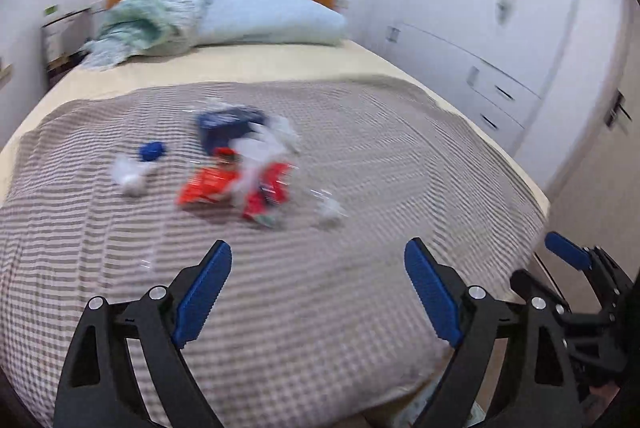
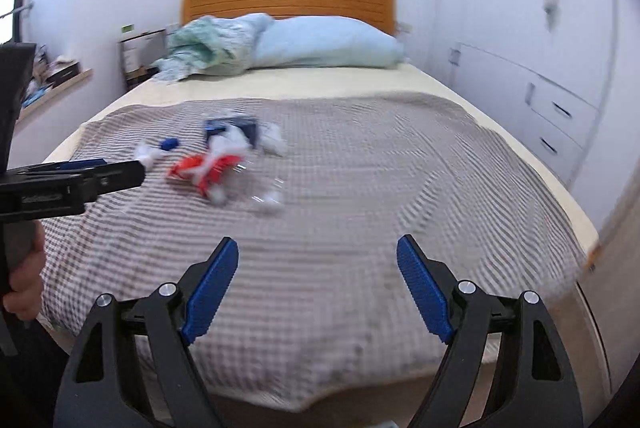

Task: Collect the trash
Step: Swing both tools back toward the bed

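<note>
- Lying mid-bed on the checked blanket (image 1: 360, 308), the trash (image 1: 240, 168) is a blurred cluster: red wrappers (image 2: 200, 170), a blue box (image 1: 230, 126), a blue cap (image 1: 151, 151), white scraps.
- Your left gripper (image 1: 318, 282) and right gripper (image 2: 318, 278) hang near the bed's near edge, jaws wide apart, empty.
- You're at the approach step; next, reach far and close on one piece.

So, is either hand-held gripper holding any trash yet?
No. Left hand-held gripper and right hand-held gripper are open and empty; the red crumpled wrapper lies on the bed.
</note>
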